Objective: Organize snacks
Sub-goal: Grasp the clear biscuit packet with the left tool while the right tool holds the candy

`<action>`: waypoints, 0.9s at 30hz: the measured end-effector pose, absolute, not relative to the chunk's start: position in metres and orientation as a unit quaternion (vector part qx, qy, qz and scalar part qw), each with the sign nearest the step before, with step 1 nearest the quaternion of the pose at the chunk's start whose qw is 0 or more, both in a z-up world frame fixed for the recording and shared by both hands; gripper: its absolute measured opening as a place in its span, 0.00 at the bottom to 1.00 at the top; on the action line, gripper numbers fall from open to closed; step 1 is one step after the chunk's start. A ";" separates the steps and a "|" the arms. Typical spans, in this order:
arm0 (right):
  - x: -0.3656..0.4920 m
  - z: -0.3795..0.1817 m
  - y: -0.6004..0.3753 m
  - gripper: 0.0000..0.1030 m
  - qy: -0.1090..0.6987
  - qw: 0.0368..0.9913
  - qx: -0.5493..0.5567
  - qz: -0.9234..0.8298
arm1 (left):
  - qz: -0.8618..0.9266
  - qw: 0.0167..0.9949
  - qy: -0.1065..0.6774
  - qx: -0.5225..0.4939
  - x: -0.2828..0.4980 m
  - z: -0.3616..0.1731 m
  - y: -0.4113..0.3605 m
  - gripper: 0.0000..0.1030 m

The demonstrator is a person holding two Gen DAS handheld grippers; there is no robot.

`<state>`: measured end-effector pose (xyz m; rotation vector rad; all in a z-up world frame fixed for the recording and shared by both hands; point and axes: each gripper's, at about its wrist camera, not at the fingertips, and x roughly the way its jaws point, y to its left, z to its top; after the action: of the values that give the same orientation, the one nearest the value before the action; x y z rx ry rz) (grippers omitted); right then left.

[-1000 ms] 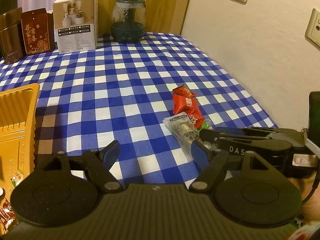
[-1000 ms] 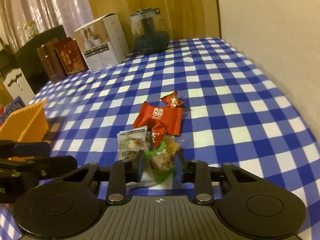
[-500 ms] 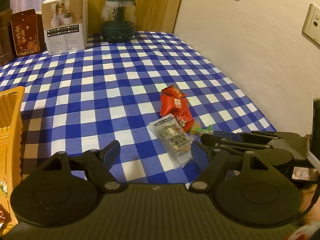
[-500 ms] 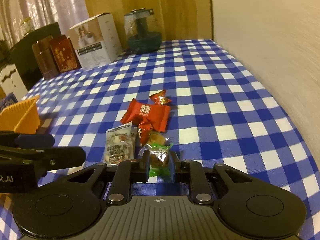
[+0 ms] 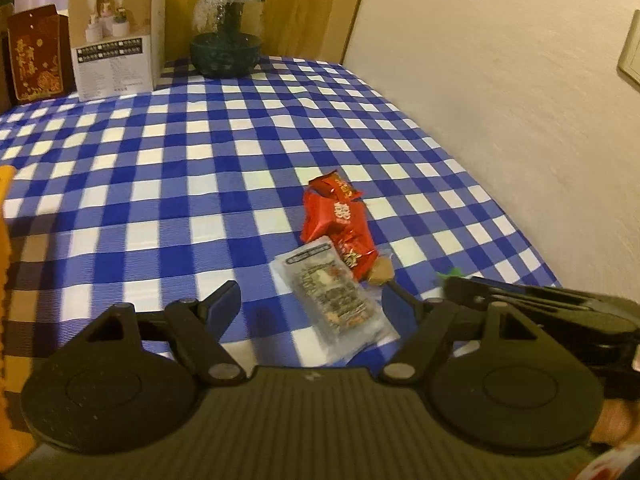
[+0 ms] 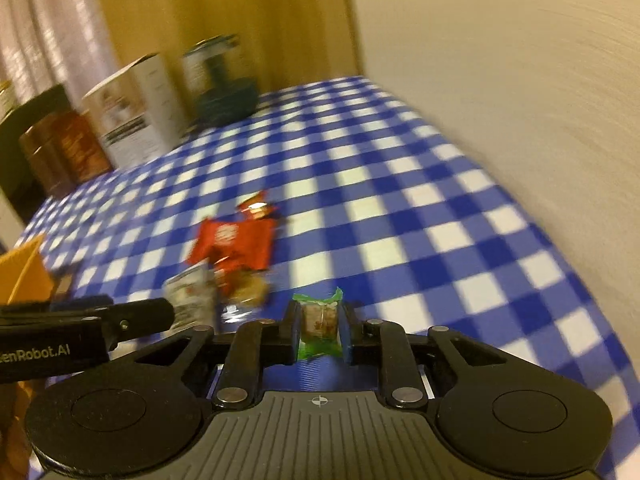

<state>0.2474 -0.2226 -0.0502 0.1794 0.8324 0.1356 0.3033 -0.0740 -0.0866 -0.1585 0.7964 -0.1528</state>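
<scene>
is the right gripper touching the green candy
Touching. The right wrist view shows the right gripper closed on the green candy, both fingers pressed against the wrapper's sides with no gap.

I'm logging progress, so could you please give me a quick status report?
Right gripper shut on green-wrapped candy. Left gripper open over clear snack packet. Red packets on table; nothing blocking.

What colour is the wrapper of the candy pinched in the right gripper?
Green, on the candy in the right gripper; clearest in the right wrist view.
</scene>
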 end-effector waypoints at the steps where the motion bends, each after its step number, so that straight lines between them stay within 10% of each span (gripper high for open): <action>1: 0.247 -0.049 -0.227 0.20 0.402 0.909 0.092 0.059 | -0.074 0.916 0.387 -0.078 0.306 -0.088 -0.075 0.71; 12: 0.245 -0.048 -0.228 0.20 0.407 0.906 0.099 0.057 | -0.084 0.913 0.399 -0.019 0.315 -0.105 -0.094 0.37; 27: 0.245 -0.052 -0.214 0.20 0.416 0.902 0.072 0.084 | -0.094 0.914 0.395 0.031 0.300 -0.112 -0.091 0.34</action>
<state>0.2446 -0.2143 -0.0525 0.1495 0.8608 0.1737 0.3001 -0.0914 -0.1118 0.0637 0.8127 -0.1926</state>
